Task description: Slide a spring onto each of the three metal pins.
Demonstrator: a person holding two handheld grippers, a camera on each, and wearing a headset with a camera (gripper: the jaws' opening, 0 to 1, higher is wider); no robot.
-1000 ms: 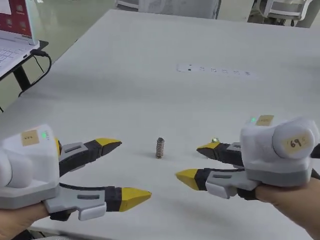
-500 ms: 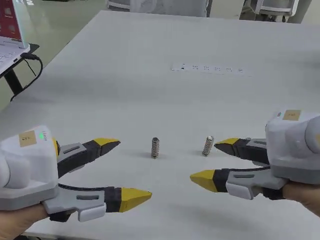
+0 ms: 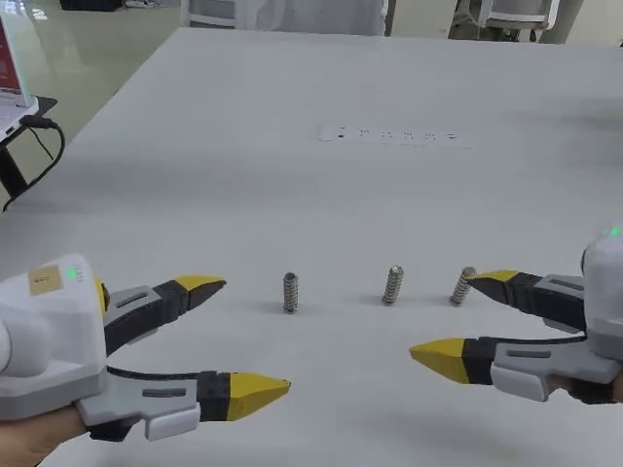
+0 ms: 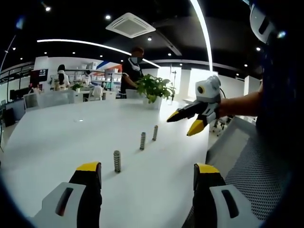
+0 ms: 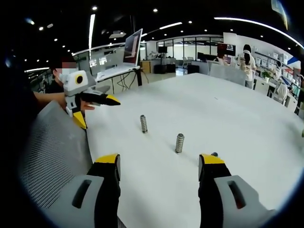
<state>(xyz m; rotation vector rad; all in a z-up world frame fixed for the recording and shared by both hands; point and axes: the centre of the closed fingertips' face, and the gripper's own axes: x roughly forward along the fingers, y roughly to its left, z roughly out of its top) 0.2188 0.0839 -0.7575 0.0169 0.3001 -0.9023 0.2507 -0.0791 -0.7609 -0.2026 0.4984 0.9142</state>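
Three small springs stand upright in a row on the white table (image 3: 292, 195): the left spring (image 3: 290, 292), the middle spring (image 3: 392, 285) and the right spring (image 3: 463, 286), each with a metal tip showing at its top. My left gripper (image 3: 234, 336) is open, near the front edge, left of the row. My right gripper (image 3: 462, 313) is open, its far fingertip just beside the right spring. The left gripper view shows the springs (image 4: 117, 161) (image 4: 142, 140) (image 4: 155, 132) ahead of its open jaws. In the right gripper view, two springs (image 5: 143, 123) (image 5: 179, 142) stand ahead.
A socket strip (image 3: 394, 135) is set flush into the table further back. A laptop stand with a cable (image 3: 19, 136) stands off the table's left side. Chairs (image 3: 506, 15) stand past the far edge. A potted plant (image 4: 152, 88) is on the table's far end.
My right gripper has drawn away to the right, uncovering the middle and right springs. The head camera has panned a little. The left gripper has held its place, still open.
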